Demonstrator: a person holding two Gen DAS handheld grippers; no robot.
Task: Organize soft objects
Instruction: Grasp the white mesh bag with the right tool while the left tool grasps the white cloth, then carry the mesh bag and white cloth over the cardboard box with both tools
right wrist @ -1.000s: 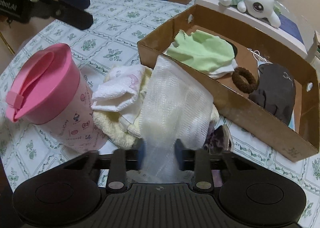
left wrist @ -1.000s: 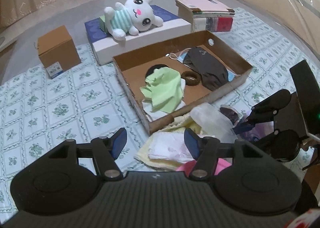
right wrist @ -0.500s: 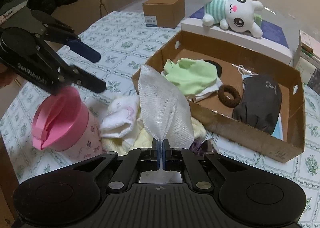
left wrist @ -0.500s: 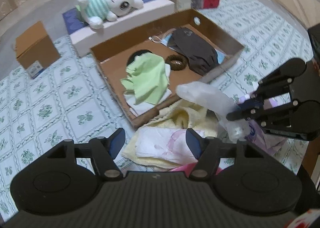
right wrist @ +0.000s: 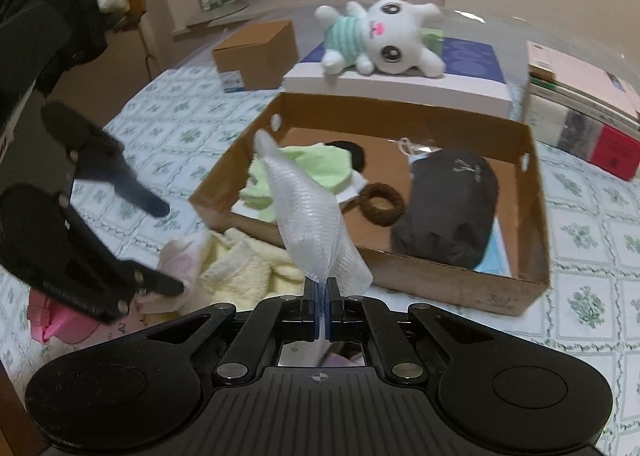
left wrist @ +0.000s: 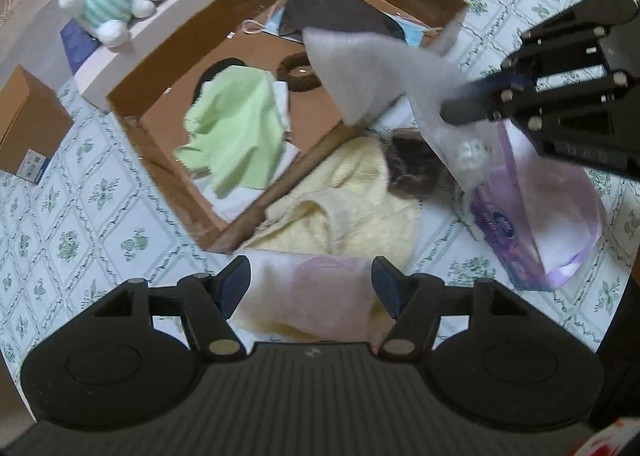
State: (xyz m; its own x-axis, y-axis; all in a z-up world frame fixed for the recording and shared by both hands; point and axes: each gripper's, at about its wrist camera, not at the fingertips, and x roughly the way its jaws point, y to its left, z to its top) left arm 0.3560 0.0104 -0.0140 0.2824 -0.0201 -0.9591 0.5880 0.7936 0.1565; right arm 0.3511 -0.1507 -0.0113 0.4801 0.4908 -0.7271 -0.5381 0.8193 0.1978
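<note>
My right gripper (right wrist: 322,296) clamped tight on white mesh cloth (right wrist: 308,212), near cardboard box (right wrist: 536,224) front wall. My left gripper (left wrist: 310,288) half-open, empty, above pink cloth (left wrist: 324,296) outside box.

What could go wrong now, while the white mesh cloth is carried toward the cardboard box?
The right gripper pinches only a corner of the white mesh cloth, so it may slip out. The hanging cloth might catch the cardboard box wall. The open left gripper sits low over the pink towel, near the right one.

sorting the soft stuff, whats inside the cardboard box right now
Inside the cardboard box: a green cloth over white fabric, a brown hair tie, a dark pouch on a blue face mask. What lies beneath them is hidden.
</note>
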